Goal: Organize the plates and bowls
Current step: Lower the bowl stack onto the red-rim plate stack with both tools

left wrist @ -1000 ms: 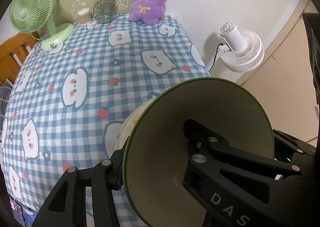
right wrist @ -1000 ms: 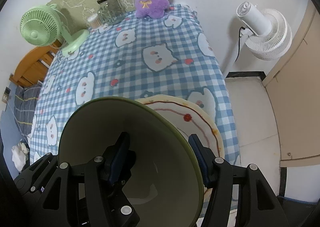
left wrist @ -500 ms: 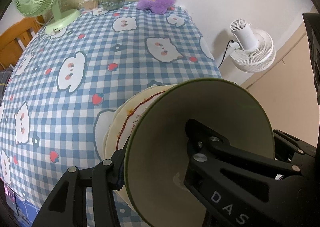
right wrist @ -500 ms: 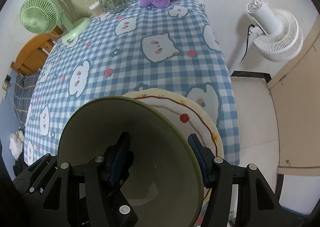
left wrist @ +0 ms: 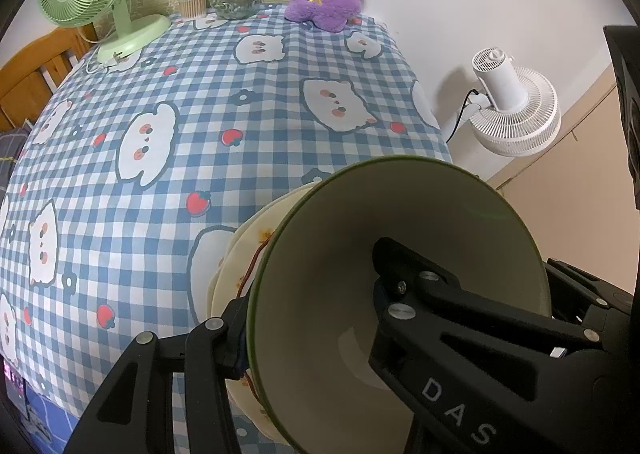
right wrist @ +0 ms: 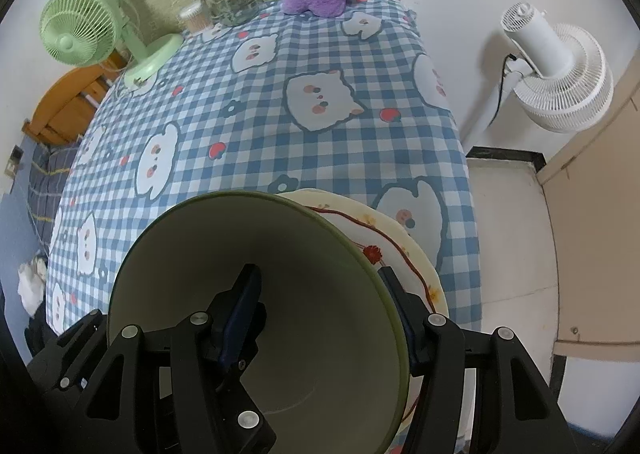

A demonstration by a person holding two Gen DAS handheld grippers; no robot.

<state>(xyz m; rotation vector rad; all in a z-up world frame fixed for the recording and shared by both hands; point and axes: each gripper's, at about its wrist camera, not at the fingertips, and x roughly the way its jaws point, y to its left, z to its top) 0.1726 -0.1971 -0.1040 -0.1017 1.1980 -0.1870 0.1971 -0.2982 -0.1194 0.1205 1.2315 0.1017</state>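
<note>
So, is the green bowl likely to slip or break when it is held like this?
The green bowl looks glazed and stiff, so probably slippery. Fingers pinch only its rim, so it may pivot. Likely fragile above the plate.

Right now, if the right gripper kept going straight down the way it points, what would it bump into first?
Probably the cream plate on the checked tablecloth. The right gripper clamps the green bowl's rim, and the plate shows just beyond it. How close is unclear.
</note>
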